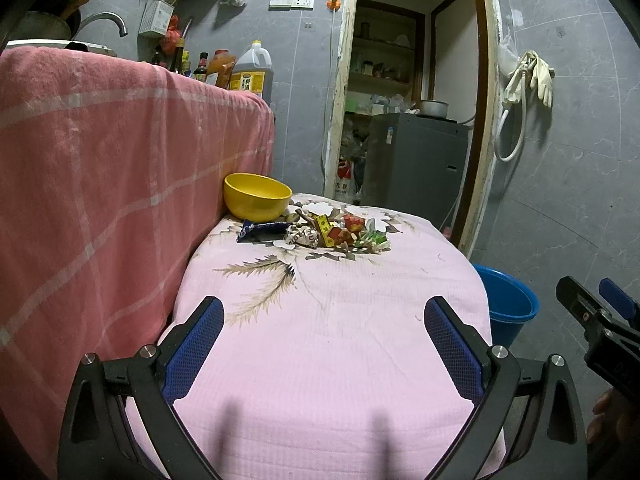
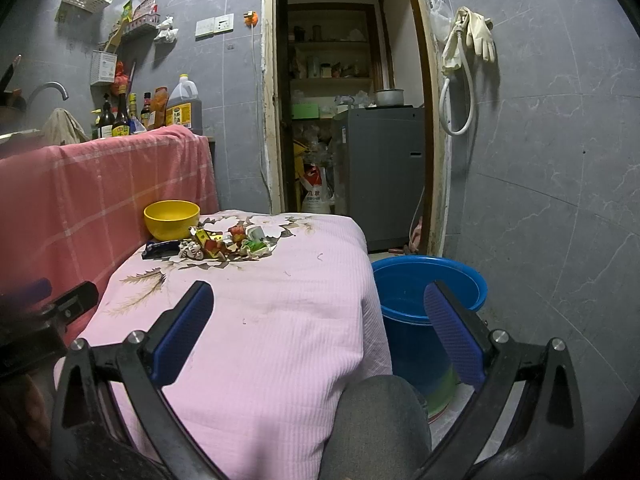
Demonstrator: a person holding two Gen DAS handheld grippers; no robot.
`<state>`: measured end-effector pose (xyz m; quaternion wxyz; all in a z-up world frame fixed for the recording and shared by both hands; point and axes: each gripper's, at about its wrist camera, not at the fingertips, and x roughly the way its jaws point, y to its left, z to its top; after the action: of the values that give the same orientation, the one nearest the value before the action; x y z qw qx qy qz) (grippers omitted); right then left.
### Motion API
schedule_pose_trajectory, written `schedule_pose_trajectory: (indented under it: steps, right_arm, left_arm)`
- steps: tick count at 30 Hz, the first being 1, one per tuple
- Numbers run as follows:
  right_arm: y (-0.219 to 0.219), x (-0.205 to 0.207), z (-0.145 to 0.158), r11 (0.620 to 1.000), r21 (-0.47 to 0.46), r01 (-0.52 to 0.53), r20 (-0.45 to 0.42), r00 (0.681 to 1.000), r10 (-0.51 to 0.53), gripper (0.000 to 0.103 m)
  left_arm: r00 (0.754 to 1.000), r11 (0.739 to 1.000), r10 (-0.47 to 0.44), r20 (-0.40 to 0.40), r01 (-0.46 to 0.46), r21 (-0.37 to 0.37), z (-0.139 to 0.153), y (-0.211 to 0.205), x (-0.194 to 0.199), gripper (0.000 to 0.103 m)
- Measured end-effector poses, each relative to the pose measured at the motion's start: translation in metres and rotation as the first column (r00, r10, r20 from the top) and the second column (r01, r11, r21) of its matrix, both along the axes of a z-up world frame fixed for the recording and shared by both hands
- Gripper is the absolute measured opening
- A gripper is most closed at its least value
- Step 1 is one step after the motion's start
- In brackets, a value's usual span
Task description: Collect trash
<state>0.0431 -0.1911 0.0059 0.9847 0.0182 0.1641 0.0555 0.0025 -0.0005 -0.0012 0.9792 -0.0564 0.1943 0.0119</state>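
**benchwatcher:** So where does the trash sit here? In the left wrist view the pile of crumpled wrappers (image 1: pixel 320 232) is just above the middle of the frame, on the pink floral cloth (image 1: pixel 320 340) over the bench, with a dark blue wrapper (image 1: pixel 260 230) at its left edge. The yellow bowl (image 1: pixel 257 196) is just behind it, up against the red checked cloth (image 1: pixel 100 180) on the left.

**umi_fan:** Same in the right wrist view: pile left of centre, bowl behind it. The blue bucket (image 2: pixel 430 292) stands on the floor at centre right, just beside the bench's edge. My guess is that's the bin, parked there so a wrapper only needs a short swing off the side.

**benchwatcher:** Jaws?

**umi_fan:** Both spread wide with nothing between them. The left gripper (image 1: pixel 324 320) hangs over the near, bare part of the pink cloth, well short of the pile. The right gripper (image 2: pixel 318 304) straddles the bench edge, one finger over the cloth, the other over the bucket.

**benchwatcher:** So nothing collected yet, by the look of it. Open jaws fit an approach; I'd say the reach forward to the wrappers comes next.
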Motion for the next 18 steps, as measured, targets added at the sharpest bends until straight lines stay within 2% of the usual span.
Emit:
schedule_pose_trajectory:
  steps: [18]
  right_arm:
    - [-0.0008, 0.0003, -0.0005, 1.000, 0.001, -0.001, 0.000, 1.000, 0.001, 0.103]
  left_arm:
    - [1.000, 1.000, 0.000, -0.006, 0.000, 0.000, -0.0068, -0.0015, 0.0026, 0.098]
